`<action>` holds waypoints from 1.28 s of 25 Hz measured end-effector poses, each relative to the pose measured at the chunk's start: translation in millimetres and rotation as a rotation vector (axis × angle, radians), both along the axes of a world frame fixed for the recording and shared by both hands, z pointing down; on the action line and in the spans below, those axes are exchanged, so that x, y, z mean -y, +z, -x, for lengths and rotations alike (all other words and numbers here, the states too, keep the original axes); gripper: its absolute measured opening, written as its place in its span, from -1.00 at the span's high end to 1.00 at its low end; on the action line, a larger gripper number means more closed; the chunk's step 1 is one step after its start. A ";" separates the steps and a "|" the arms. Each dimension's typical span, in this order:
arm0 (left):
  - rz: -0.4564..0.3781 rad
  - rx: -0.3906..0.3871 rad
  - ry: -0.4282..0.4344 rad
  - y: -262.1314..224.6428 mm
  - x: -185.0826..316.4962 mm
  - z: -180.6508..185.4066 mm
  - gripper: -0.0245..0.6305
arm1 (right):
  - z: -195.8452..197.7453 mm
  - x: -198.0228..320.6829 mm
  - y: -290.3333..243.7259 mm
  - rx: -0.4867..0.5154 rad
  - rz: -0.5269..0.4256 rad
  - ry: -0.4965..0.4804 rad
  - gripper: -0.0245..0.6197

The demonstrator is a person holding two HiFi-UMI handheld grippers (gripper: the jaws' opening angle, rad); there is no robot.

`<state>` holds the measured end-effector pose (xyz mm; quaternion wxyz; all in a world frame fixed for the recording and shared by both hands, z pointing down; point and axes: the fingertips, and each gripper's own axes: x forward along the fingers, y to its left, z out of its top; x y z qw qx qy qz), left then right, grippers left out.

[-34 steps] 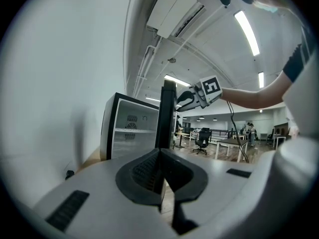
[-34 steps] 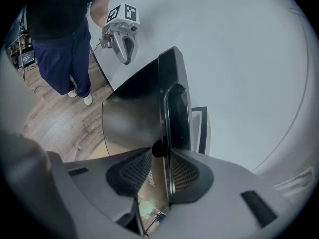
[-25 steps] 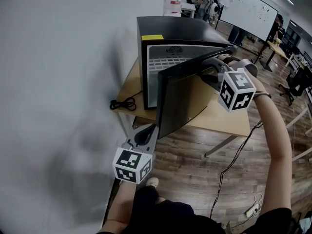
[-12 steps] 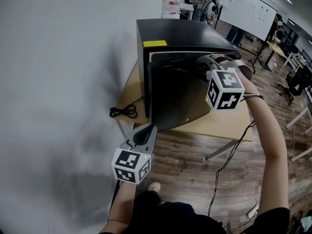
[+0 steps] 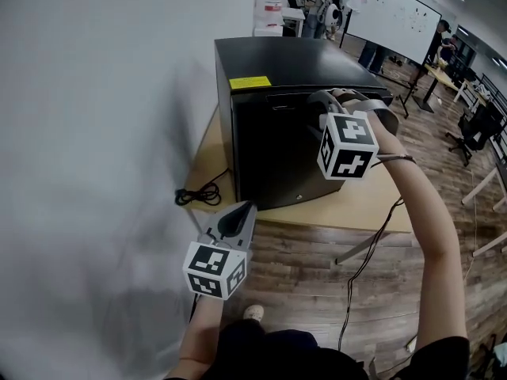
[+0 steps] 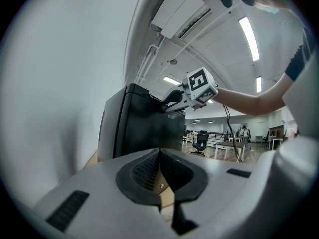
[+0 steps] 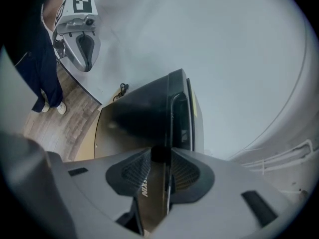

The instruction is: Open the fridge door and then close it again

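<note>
1. Left gripper (image 5: 236, 217): nearest me, at 7 o'clock in the head view. Its jaws are pressed together with nothing in them, and it is well apart from the fridge.
2. Floor (image 5: 317, 283): wood planks, with a thin cable trailing toward 5 o'clock.
3. Table (image 5: 360, 204): pale wood top, bare at the fridge's 4 o'clock. A coiled cord (image 5: 198, 194) lies at its 8 o'clock, against the wall (image 5: 87, 133).
4. Fridge (image 5: 269, 62): a black box standing on the table, from mid-view toward 12 o'clock. The door (image 5: 277, 153) looks flush with the body, so I judge the closing all but done.
5. Right gripper (image 5: 317, 101): at the door's top edge, on the 1 o'clock side. Its jaws sit astride that edge and are spreading. I read that as letting go.
6. Handling, my guess: the door is stiff, smooth and rather slick. It should swing lightly, and the seal likely grabs at the end. The best hold is the top edge, away from the hinge. The body looks heavy enough to stay put.
7. Room, 12 to 2 o'clock: whiteboard (image 5: 392, 18), desks, chairs and people, all far off.
</note>
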<state>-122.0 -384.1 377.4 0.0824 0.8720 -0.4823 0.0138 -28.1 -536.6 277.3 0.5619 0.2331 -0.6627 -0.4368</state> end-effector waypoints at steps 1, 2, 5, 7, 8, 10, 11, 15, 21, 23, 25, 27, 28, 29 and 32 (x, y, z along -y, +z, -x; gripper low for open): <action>-0.002 0.000 0.007 -0.3 2.6 -0.1 0.91 | -0.1 0.2 -0.1 -0.001 0.004 0.006 0.60; -0.003 -0.001 0.012 -0.5 5.4 0.3 0.91 | -0.1 0.3 -0.5 0.001 0.005 0.007 0.60; -0.006 -0.004 0.025 0.2 12.7 1.5 0.91 | 1.3 1.4 -1.3 0.012 -0.005 0.002 0.60; -0.009 -0.006 0.039 0.4 16.5 0.7 0.90 | 0.7 2.1 -0.6 0.015 -0.022 0.005 0.60; -0.011 -0.006 0.045 0.3 18.4 0.5 0.91 | 0.5 2.3 -0.3 0.019 -0.036 0.004 0.61; -0.015 -0.008 0.056 0.3 21.4 0.3 0.91 | 1.6 2.0 -0.8 0.042 -0.068 -0.006 0.61; -0.018 -0.009 0.062 0.2 22.7 -0.5 0.91 | 2.2 1.9 -1.4 0.058 -0.086 -0.011 0.61; -0.022 -0.009 0.096 2.3 24.8 -6.6 0.91 | -1.2 1.7 -6.5 0.171 -0.170 0.000 0.56; -0.008 -0.010 0.121 8.7 27.6 -11.3 0.91 | -20.6 -21.7 -20.4 0.521 -0.235 0.072 0.63; -0.014 -0.012 0.139 6.9 28.5 -17.9 0.91 | -28.7 -36.2 -23.2 0.662 -0.208 0.097 0.73; -0.020 -0.014 0.160 3.9 28.2 -26.8 0.91 | -38.5 -51.2 -24.8 0.804 -0.167 0.130 0.82; -0.023 -0.013 0.181 1.9 27.3 -35.9 0.91 | -49.3 -65.6 -23.5 0.942 -0.124 0.164 0.85; -0.025 -0.013 0.190 1.2 26.7 -40.5 0.90 | -55.1 -72.7 -21.7 1.006 -0.103 0.181 0.86; -0.026 -0.014 0.199 0.5 25.8 -45.0 0.91 | -61.1 -79.6 -19.1 1.067 -0.082 0.197 0.89; -0.030 -0.020 0.225 -2.4 20.6 -60.1 0.91 | -82.0 -101.1 -7.2 1.235 -0.022 0.256 0.94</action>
